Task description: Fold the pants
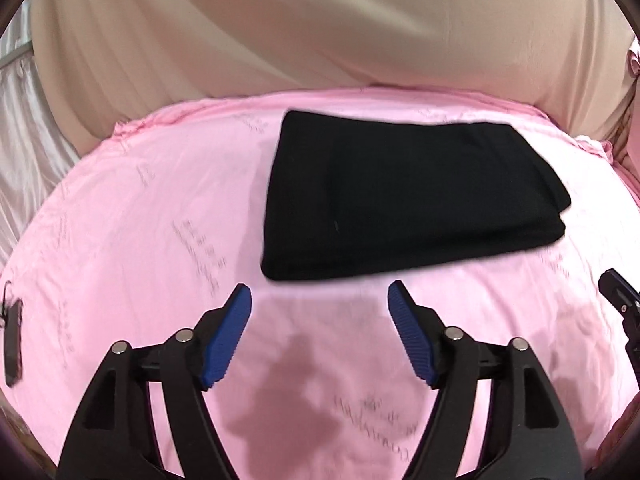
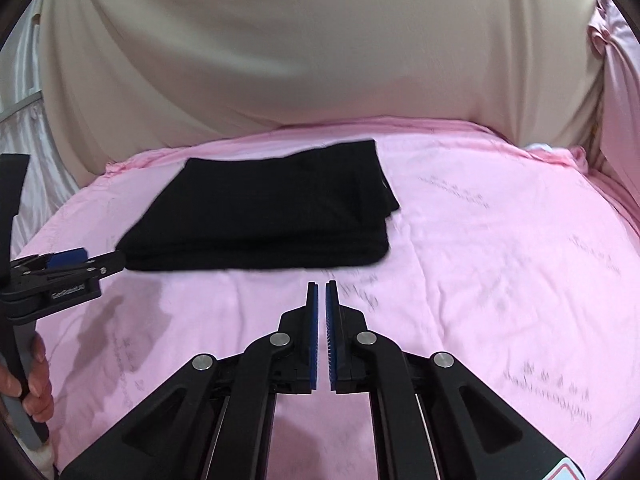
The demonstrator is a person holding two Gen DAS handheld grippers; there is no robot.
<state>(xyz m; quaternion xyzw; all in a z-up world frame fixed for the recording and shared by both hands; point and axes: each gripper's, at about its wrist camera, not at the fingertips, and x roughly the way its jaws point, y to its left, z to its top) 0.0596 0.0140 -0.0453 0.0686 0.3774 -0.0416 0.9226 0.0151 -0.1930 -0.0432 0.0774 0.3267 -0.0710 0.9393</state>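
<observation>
Black pants [image 1: 404,196] lie folded into a thick, layered rectangle on a pink sheet [image 1: 132,216] that covers the surface, toward its far side, with a beige drape [image 1: 280,28] hanging behind. Neither claw touches them. In the left wrist view the left claw [image 1: 320,300] hovers above the sheet just short of the near edge of the pants, its blue pads [image 1: 226,340] spread wide with nothing between them. In the right wrist view the right claw [image 2: 322,292] has its pads pressed almost together, empty, near the front right corner of the pants. A hand [image 2: 34,380] grips the left claw's handle at that view's left edge
</observation>
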